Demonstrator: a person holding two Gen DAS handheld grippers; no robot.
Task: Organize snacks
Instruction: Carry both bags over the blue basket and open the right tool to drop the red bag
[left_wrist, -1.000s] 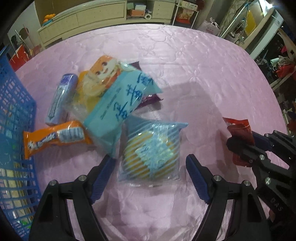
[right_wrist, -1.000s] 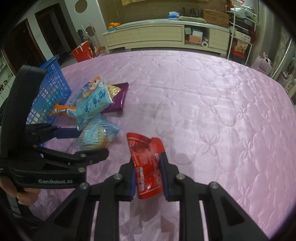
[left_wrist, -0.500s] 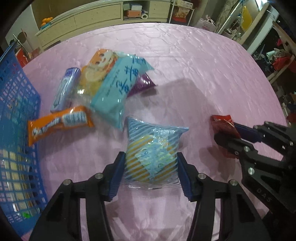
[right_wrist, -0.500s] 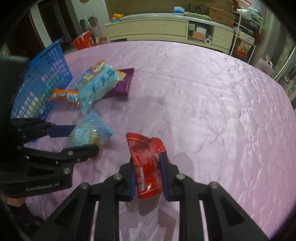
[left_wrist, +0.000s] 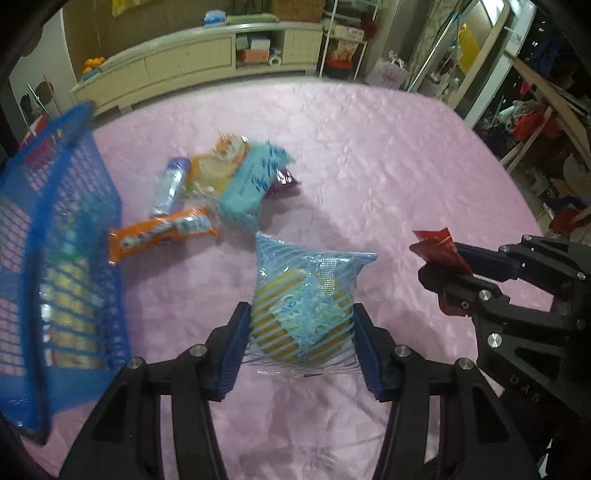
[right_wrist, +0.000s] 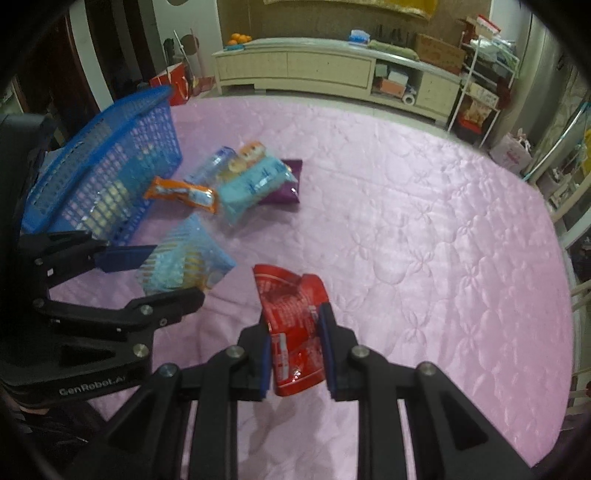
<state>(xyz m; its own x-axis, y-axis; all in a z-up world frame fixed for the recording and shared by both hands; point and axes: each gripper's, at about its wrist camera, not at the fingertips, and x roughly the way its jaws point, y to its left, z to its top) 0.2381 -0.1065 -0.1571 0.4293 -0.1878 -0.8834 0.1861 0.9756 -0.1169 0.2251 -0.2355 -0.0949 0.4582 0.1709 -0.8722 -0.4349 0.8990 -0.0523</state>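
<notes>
My left gripper (left_wrist: 301, 341) is shut on a blue striped snack bag (left_wrist: 304, 306) and holds it above the pink table. That bag also shows in the right wrist view (right_wrist: 184, 260) between the left gripper's jaws. My right gripper (right_wrist: 295, 350) is shut on a red snack packet (right_wrist: 293, 328), also lifted; the packet shows in the left wrist view (left_wrist: 437, 249) at the right. A blue mesh basket (left_wrist: 55, 258) stands at the left with snacks inside. A pile of loose snacks lies beside it: an orange bar (left_wrist: 162, 232), a light blue pack (left_wrist: 255, 184) and a silver-blue tube (left_wrist: 171, 186).
A purple packet (right_wrist: 282, 181) lies under the pile. The pink quilted table (right_wrist: 424, 240) spreads to the right. A cream cabinet (right_wrist: 314, 70) stands beyond the far edge, shelves and clutter at the right.
My left gripper closed on the blue striped bag and lifted it off the table, drawing back from the pile. My right gripper kept its hold on the red packet and rose too.
</notes>
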